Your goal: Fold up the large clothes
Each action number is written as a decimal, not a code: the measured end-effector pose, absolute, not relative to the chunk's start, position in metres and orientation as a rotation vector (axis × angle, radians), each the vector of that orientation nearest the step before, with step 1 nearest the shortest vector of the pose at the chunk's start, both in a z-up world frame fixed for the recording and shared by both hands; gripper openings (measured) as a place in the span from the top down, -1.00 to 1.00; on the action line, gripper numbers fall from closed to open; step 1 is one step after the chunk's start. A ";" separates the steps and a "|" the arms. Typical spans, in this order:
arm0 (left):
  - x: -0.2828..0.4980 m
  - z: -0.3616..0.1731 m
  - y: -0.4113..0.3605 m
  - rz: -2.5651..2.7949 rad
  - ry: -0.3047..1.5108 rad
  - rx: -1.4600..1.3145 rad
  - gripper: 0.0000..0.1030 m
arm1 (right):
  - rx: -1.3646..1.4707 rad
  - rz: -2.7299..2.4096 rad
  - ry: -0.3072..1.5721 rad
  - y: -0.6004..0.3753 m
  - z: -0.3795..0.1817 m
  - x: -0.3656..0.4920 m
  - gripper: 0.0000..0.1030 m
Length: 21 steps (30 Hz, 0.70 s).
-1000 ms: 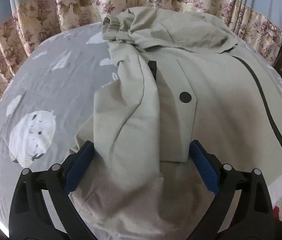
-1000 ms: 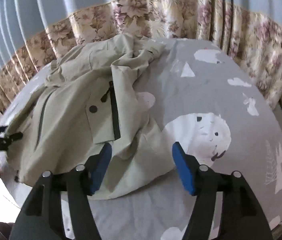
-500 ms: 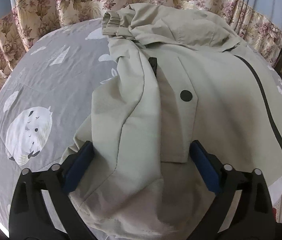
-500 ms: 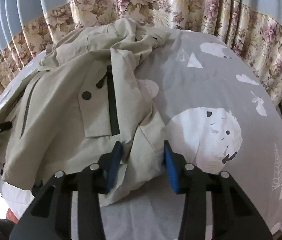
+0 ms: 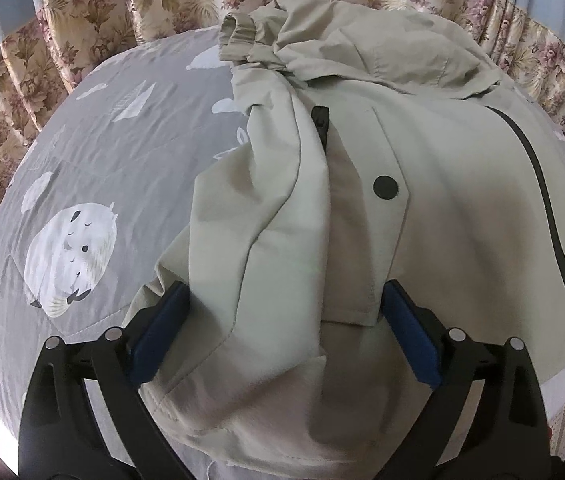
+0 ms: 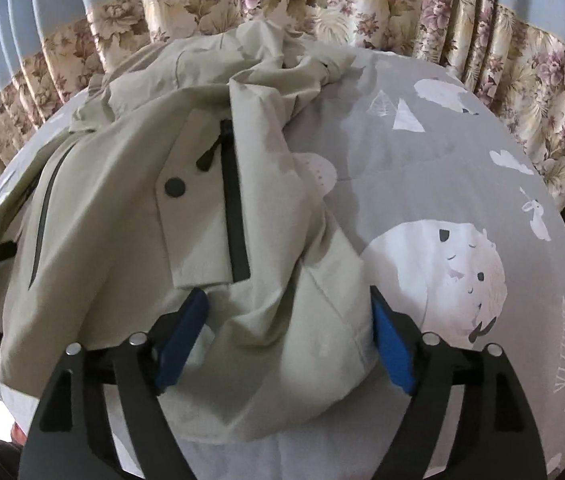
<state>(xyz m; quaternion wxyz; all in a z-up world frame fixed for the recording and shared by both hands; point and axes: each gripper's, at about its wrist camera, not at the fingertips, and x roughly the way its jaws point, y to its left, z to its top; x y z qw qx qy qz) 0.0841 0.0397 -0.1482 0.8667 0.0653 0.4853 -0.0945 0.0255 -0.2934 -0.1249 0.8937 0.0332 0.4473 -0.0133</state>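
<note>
A pale khaki hooded jacket [image 5: 362, 208] lay rumpled on the grey animal-print bedsheet [image 5: 114, 160], front up, apparently spread for folding. The left gripper [image 5: 282, 332] stood spread over its hem, pads clear of cloth. The right gripper [image 6: 286, 340], jaws opening, straddled a bunched hem corner, seemingly between grasps. The near hem was cut off behind both tools; the far sleeve lay crumpled and indistinct.

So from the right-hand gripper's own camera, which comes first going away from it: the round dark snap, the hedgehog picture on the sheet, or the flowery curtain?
1. Hedgehog picture, just right of the right gripper.
2. Round snap, further up, left, on the jacket.
3. Flowery curtain, behind the bed, farthest.
</note>
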 end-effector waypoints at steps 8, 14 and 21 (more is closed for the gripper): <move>0.074 -0.139 0.034 -0.236 1.015 0.188 -0.44 | 0.051 -0.026 0.926 -0.297 -0.123 0.018 -0.34; 0.066 -0.126 0.030 -0.346 1.009 0.214 0.70 | 0.055 0.065 0.913 -0.293 -0.108 0.014 0.71; 0.073 -0.065 0.064 -0.464 0.928 0.010 0.99 | 0.233 0.255 0.752 -0.303 -0.043 0.000 0.80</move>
